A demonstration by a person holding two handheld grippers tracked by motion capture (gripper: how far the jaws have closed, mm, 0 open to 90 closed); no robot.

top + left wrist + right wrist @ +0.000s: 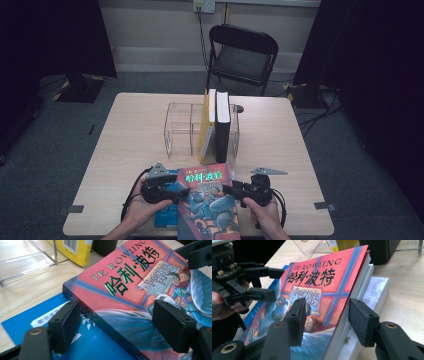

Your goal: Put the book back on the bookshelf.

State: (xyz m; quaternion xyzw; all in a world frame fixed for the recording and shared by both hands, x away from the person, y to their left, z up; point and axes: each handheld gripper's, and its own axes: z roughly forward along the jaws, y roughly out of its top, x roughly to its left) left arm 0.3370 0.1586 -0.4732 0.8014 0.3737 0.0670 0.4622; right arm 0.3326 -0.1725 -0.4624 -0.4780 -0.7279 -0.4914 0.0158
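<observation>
Red-covered book (209, 200) sits nearest the camera at the table's (125, 130) front edge, lying partly on a blue book (167, 212) and, on the right gripper's side, over a white book (375, 293). Its page edge is lifted, so it sits tilted, probably to get it clear of the stack.

Left gripper (176, 190) comes in at the spine side; jaws apart, one pad over the blue cover, the other over the red cover, not pressing on either. Looks like it steadies or readies a hold on the spine.

Right gripper (231, 190) is at the page-edge side, jaws straddling that edge, one pad on the cover, the other beside the pages; can't tell if it really clamps.

Farther back, a clear rack (182, 127) holds a yellow book (206, 125) and a black book (222, 125) upright, with free slots at left, likely where the red one goes.
</observation>
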